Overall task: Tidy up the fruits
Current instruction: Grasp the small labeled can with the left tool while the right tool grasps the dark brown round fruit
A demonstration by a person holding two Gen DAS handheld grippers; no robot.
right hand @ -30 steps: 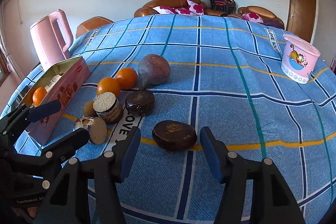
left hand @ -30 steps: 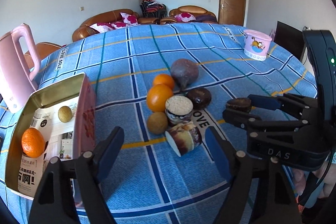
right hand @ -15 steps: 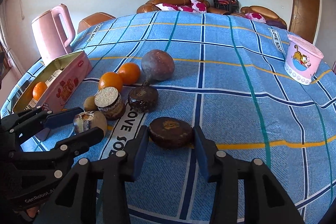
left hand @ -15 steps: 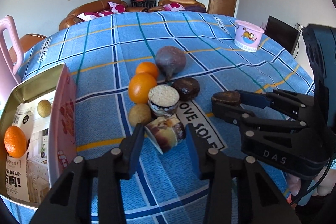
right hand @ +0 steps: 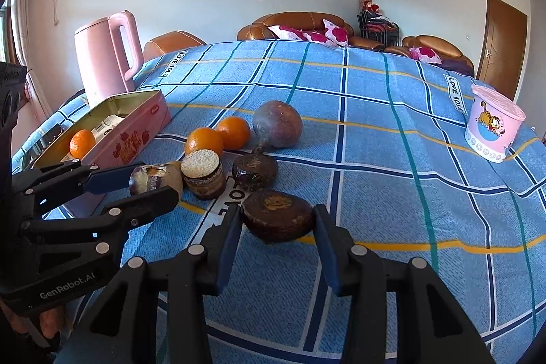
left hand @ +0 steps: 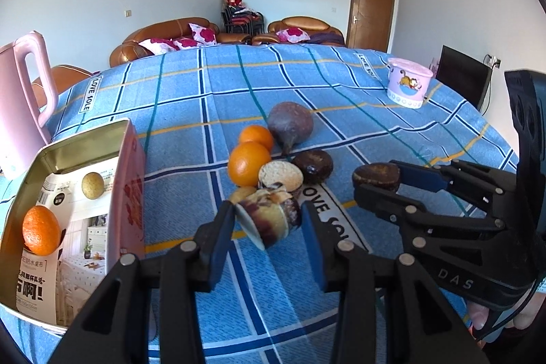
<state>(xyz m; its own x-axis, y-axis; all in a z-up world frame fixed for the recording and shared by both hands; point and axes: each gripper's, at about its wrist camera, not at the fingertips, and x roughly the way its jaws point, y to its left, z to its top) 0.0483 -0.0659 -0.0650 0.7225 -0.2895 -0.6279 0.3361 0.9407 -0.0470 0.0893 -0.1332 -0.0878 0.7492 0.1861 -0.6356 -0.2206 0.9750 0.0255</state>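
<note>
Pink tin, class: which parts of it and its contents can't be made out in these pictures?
- Left wrist view: the pink tin has its near corner cut off by the frame edge.
- Right wrist view: the left gripper covers its near end, and its wall hides everything inside except the orange.

Both wrist views face the shared fruit pile (left hand: 269, 166) closely
</note>
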